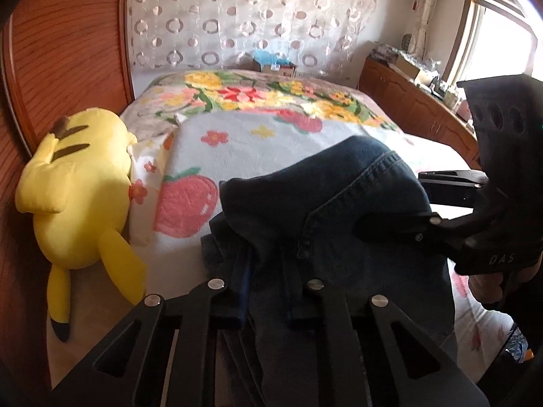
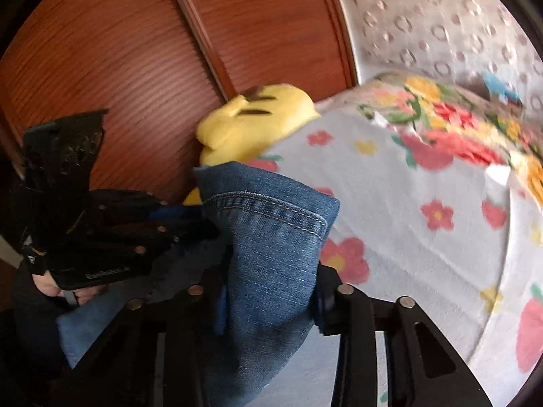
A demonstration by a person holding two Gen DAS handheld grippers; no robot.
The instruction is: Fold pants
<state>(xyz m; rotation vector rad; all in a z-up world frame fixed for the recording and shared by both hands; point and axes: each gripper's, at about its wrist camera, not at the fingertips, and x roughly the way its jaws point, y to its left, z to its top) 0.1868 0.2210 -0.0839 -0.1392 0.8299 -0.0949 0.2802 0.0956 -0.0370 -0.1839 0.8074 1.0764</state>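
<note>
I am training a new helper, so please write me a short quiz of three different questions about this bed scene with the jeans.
1. True or false: both grippers have denim between their fingers.
2. Which toy lies at the edge of the bed? A) brown bear B) yellow plush C) white rabbit
3. Fill in: the blanket under the jeans shows flowers and ____.

Key:
1. True: the left gripper and the right gripper are each shut on the jeans.
2. B: the yellow plush lies beside the wooden wardrobe.
3. Strawberries, printed on the blanket.
</note>
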